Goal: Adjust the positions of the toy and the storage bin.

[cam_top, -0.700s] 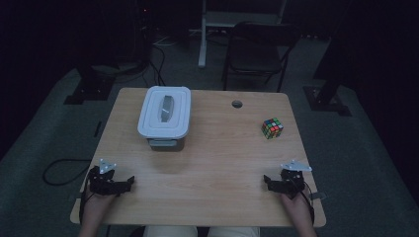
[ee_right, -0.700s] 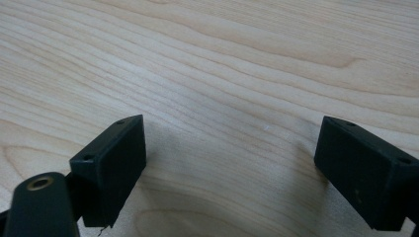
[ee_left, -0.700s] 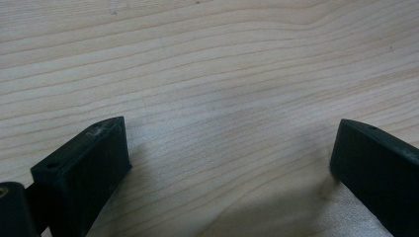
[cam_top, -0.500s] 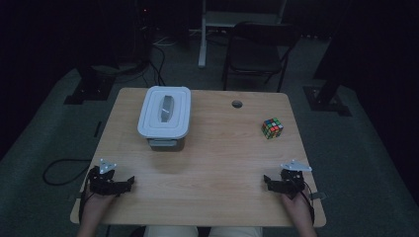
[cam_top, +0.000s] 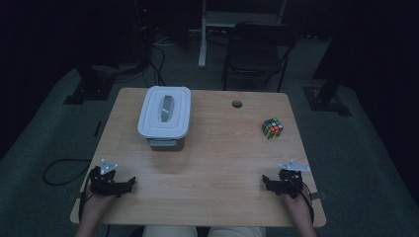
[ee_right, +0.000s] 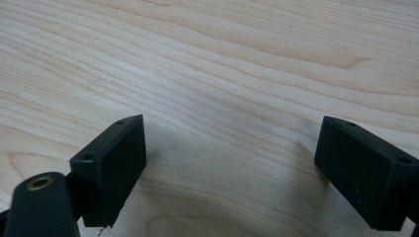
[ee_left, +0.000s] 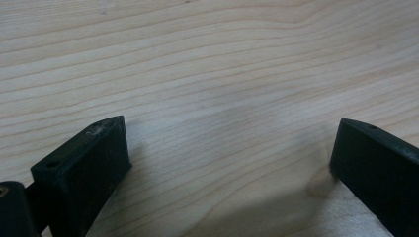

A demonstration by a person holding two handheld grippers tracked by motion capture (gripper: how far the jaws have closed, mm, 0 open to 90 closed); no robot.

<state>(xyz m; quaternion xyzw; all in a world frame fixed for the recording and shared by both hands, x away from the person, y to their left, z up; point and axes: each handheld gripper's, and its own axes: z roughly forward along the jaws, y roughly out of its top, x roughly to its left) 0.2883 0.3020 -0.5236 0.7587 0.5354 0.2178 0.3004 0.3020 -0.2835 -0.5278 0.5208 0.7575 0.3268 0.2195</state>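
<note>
Wooden table (cam_top: pixel 207 163): left gripper (cam_top: pixel 129 183), right gripper (cam_top: pixel 266 181) resting near front edge, jaws spread wide, empty.

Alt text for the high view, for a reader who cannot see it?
Two hand-held grippers, left gripper and right gripper, rest open at the near edge of a wooden table. Farther off stand a lidded white box and a puzzle cube.
</note>
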